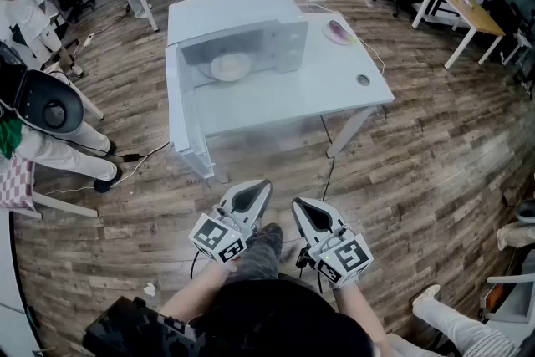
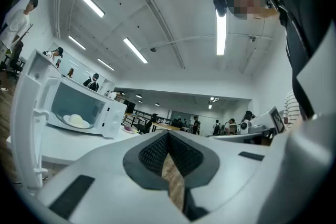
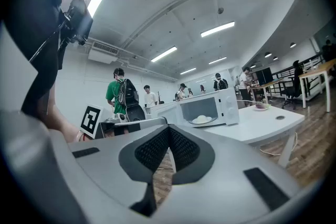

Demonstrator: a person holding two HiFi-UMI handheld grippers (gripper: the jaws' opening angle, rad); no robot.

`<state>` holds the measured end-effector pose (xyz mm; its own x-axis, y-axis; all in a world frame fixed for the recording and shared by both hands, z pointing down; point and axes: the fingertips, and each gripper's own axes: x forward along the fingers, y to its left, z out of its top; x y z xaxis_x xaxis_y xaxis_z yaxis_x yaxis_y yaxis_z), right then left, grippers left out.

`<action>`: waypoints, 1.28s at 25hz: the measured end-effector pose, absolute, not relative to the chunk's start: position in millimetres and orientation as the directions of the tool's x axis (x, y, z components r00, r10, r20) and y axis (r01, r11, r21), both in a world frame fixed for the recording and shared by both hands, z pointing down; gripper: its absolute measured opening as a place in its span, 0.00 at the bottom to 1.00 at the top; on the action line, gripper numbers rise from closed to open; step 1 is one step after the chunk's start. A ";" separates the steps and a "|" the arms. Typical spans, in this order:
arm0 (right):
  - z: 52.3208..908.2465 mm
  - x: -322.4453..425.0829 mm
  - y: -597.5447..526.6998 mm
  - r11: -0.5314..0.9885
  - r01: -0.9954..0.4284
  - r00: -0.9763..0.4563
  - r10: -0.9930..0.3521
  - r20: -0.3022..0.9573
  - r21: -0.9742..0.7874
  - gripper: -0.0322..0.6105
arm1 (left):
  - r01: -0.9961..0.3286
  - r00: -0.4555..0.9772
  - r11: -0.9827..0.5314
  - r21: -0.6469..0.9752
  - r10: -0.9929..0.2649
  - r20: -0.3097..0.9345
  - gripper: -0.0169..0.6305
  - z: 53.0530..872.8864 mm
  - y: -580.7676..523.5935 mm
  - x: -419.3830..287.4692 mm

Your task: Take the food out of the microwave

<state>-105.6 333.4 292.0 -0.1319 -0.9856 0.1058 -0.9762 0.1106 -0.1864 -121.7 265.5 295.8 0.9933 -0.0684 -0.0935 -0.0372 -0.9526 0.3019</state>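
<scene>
Because it is a round, low mound, the food [image 1: 230,65] shows no long axis; it lies flat, dome up, pale cream-white, on a pale plate [image 1: 216,73] inside the microwave [image 1: 226,12]. The microwave is white and boxy, with its long side running from 9 to 3 o'clock in the head view and its open mouth facing 6 o'clock, toward the person. Its door [image 1: 178,109] hangs open on the 9 o'clock side and sticks out toward 6 o'clock past the edge of the white table [image 1: 334,92]. At 3 o'clock of the microwave, a small dish [image 1: 338,31] with something purple in it sits on the table. Well apart from all this, at 6 o'clock, the left gripper [image 1: 251,195] and right gripper [image 1: 308,213] are held side by side near the person's body over the wooden floor [image 1: 418,180]. Both have their jaws closed tip to tip with nothing between them.
</scene>
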 end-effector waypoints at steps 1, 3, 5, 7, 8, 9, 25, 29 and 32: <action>294.5 -99.5 325.9 0.115 -0.976 -0.136 -0.985 0.107 -0.185 0.08 | -0.038 0.993 -0.953 0.299 -0.070 -0.098 0.04 296.8 257.6 -113.5; 300.0 -87.0 310.7 0.121 -0.975 -0.144 -0.983 0.111 -0.186 0.08 | -0.041 0.992 -0.954 0.296 -0.074 -0.101 0.04 300.1 242.2 -97.7; 305.5 -74.5 294.7 0.127 -0.974 -0.151 -0.981 0.118 -0.190 0.08 | -0.050 0.992 -0.953 0.299 -0.082 -0.095 0.04 305.0 227.1 -84.2; 308.9 -64.9 277.6 0.144 -0.972 -0.169 -0.977 0.127 -0.188 0.08 | -0.066 0.991 -0.950 0.305 -0.098 -0.091 0.04 307.4 210.9 -73.8; 309.9 -60.7 268.3 0.155 -0.970 -0.181 -0.975 0.131 -0.185 0.08 | -0.074 0.990 -0.948 0.308 -0.107 -0.090 0.04 307.6 202.7 -68.9; 310.4 -56.0 258.5 0.167 -0.969 -0.193 -0.972 0.135 -0.183 0.08 | -0.080 0.990 -0.947 0.310 -0.113 -0.088 0.04 307.6 194.9 -63.5; 311.9 5.0 134.0 0.248 -0.952 -0.270 -0.956 0.111 -0.181 0.08 | -0.226 0.962 -0.916 0.332 -0.262 -0.070 0.04 321.4 103.1 -11.8; 319.6 11.1 122.5 0.261 -0.945 -0.288 -0.950 0.120 -0.195 0.08 | -0.249 0.956 -0.902 0.353 -0.287 -0.059 0.04 327.8 91.6 -3.5; 325.9 22.2 110.6 0.280 -0.939 -0.310 -0.941 0.135 -0.202 0.08 | -0.266 0.951 -0.893 0.363 -0.304 -0.052 0.04 330.6 82.3 8.6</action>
